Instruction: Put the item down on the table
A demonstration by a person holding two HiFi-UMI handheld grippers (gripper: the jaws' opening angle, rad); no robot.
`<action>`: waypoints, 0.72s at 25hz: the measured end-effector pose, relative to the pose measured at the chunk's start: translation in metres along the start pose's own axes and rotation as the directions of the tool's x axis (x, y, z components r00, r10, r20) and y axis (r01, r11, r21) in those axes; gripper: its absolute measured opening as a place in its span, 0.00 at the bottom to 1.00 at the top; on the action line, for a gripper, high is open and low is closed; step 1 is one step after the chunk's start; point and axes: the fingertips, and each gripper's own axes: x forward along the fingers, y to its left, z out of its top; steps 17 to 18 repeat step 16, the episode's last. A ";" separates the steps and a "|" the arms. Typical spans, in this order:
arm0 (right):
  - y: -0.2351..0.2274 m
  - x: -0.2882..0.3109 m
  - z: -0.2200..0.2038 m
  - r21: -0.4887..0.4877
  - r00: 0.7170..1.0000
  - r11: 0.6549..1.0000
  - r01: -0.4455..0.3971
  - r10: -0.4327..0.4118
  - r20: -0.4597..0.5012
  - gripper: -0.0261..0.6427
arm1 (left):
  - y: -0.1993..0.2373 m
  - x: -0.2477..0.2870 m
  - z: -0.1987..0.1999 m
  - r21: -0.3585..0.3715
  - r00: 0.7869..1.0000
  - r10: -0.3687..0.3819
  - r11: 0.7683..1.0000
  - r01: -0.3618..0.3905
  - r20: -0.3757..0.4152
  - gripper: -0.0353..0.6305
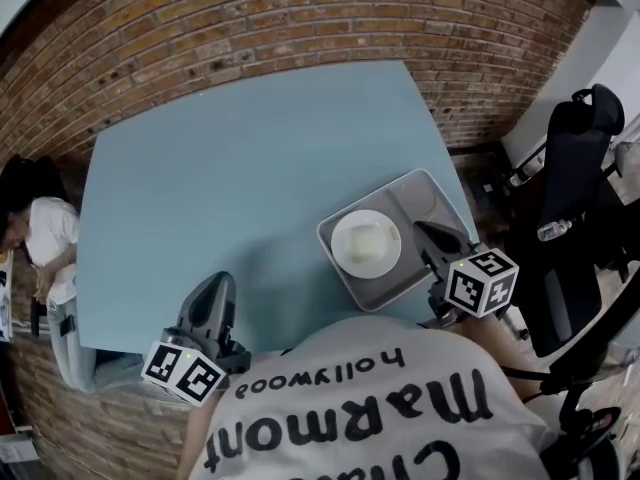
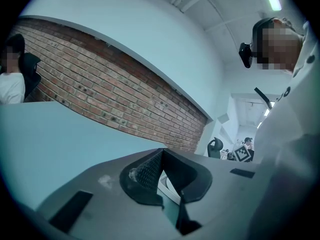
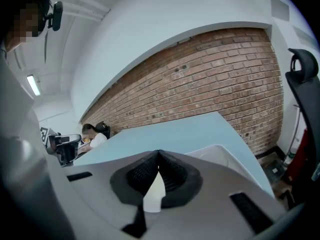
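A grey tray (image 1: 435, 200) lies flat on the blue table (image 1: 240, 168) near its front right corner. A round white plate (image 1: 366, 244) rests in the tray's near half. My right gripper (image 1: 424, 230) hovers over the tray's near right rim, jaws shut with nothing between them; in the right gripper view its tips (image 3: 159, 155) meet above the tray (image 3: 227, 156). My left gripper (image 1: 217, 282) is at the table's front edge, left of the tray, also shut and empty. Its closed tips (image 2: 161, 152) point along the table towards the brick wall.
A brick wall (image 1: 300, 18) runs behind the table. A person in a white shirt (image 1: 42, 230) sits at the table's left side. A black office chair (image 1: 575, 158) stands to the right of the table. Much bare tabletop lies left of and behind the tray.
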 end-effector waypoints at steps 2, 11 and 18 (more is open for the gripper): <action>0.001 0.001 -0.001 0.007 1.000 1.000 -0.003 0.003 -0.004 0.05 | 0.001 -0.003 0.000 0.000 1.000 0.006 1.000 -0.006 0.002 0.06; -0.001 0.001 -0.005 0.005 1.000 1.000 -0.002 0.002 -0.014 0.05 | 0.001 -0.003 0.001 0.001 1.000 0.008 1.000 -0.008 0.003 0.06; -0.001 -0.002 -0.004 -0.009 1.000 1.000 0.003 -0.003 -0.014 0.05 | -0.001 -0.003 0.002 0.002 1.000 0.005 1.000 -0.005 0.004 0.06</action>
